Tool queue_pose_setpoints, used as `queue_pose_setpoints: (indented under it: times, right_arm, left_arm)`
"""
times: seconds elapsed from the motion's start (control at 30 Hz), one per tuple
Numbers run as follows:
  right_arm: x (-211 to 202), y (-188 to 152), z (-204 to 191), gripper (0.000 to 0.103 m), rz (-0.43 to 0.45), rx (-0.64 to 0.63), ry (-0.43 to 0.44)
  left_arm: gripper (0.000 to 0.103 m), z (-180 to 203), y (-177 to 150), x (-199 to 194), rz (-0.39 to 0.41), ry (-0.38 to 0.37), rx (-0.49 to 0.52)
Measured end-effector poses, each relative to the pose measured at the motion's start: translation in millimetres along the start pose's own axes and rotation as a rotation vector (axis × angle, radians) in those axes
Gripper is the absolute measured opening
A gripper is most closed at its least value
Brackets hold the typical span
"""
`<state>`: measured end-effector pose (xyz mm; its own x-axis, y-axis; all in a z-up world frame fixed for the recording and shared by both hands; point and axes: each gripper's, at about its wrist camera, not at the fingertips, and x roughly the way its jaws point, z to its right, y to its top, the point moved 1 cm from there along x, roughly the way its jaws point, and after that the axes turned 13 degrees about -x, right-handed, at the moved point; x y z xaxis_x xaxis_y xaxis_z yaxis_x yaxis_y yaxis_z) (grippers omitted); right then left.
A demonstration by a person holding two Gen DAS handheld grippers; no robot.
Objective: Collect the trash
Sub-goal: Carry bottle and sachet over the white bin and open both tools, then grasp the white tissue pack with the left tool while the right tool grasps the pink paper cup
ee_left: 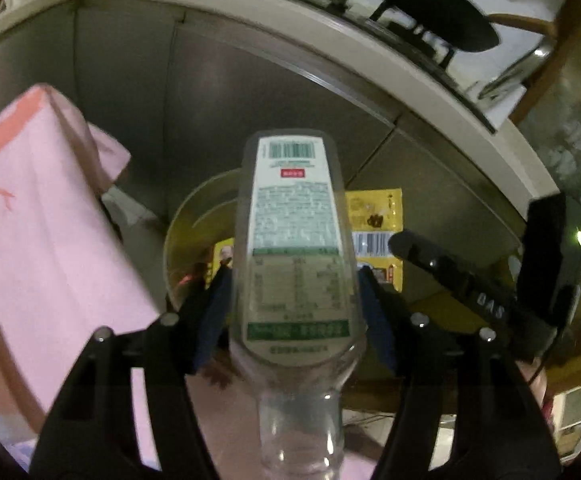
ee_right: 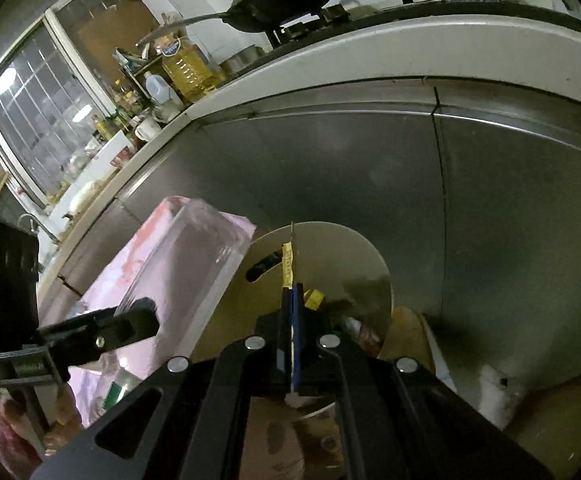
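Left claw [ee_left: 296, 280] clamped on the clear bottle [ee_left: 296, 216]: blue pads [ee_left: 218, 300] pressed against both flat sides at the label's lower half, neck toward the camera, base aimed down at the round bin [ee_left: 180, 232]. Right claw [ee_right: 292, 292] pinched fully together on a thin yellow wrapper [ee_right: 287, 264], seen edge-on above the same bin's pale rim and just beside the bottle. Both pieces of trash in the air near the bin's opening, in front of the steel cabinet [ee_right: 370, 168]; neither dropped yet.

Judged to be the drop step. For a clean one:

- Bring the bottle's base well inside the rim before parting the pads. Smooth, light plastic, so likely to bounce off an edge.
- Tip the claw steeper for a base-first slide.
- Release one piece at a time, bottle first, without knocking the other claw.
- Lower the wrapper close to the opening before letting go. Flimsy, so probably prone to fluttering or clinging to a pad.
- Steer clear of the pink bag [ee_left: 30, 208] at the bin's left side.
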<state>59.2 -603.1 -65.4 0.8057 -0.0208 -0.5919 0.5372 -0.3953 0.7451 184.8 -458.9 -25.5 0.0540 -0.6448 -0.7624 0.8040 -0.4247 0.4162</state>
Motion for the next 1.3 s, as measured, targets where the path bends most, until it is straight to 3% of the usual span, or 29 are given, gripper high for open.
queue_pose_setpoints:
  times: [0.2, 0.37, 0.43, 0.57, 0.63, 0.87, 0.93, 1.1, 1.3]
  right_arm:
    - [24.7, -7.2, 7.3, 0.0, -0.048, 0.062, 0.031]
    - [26.1, -7.1, 0.4, 0.004, -0.064, 0.059, 0.035]
    - [28.0, -7.2, -0.4, 0.009, -0.08, 0.067, 0.031]
    - [18.2, -6.5, -6.2, 0.045, -0.054, 0.076, 0.004]
    - [10.7, -4.7, -12.6, 0.047, -0.034, 0.073, 0.016]
    - [-44.0, -6.0, -57.7, 0.047, 0.094, 0.06, 0.022]
    - [-54.7, -13.2, -73.2, 0.047, 0.107, 0.091, 0.066]
    - [-53.4, -34.8, -115.7, 0.047, 0.063, 0.159, 0.239]
    - [-43.1, -51.3, -171.7, 0.047, -0.001, 0.125, 0.346]
  left_arm:
    - [0.071, -4.4, 2.4, 12.5, -0.054, 0.014, -0.051]
    - [0.071, -11.0, -9.8, -19.9, 0.006, -0.001, -0.049]
    - [0.071, -11.8, -17.1, -33.4, 0.02, -0.021, -0.054]
    - [0.071, -15.5, -43.2, -68.2, 0.048, -0.054, -0.052]
    - [0.071, -16.6, -54.8, -82.4, 0.067, -0.049, -0.04]
    - [0.071, -48.5, -106.1, -159.5, 0.279, 0.096, 0.033]
    - [0.071, -66.6, -121.7, -179.1, 0.328, 0.149, 0.027]
    - [0.071, -119.3, -154.9, -222.2, 0.405, 0.261, -0.058]
    - [0.071, -177.7, -186.5, -273.0, 0.492, 0.384, -0.177]
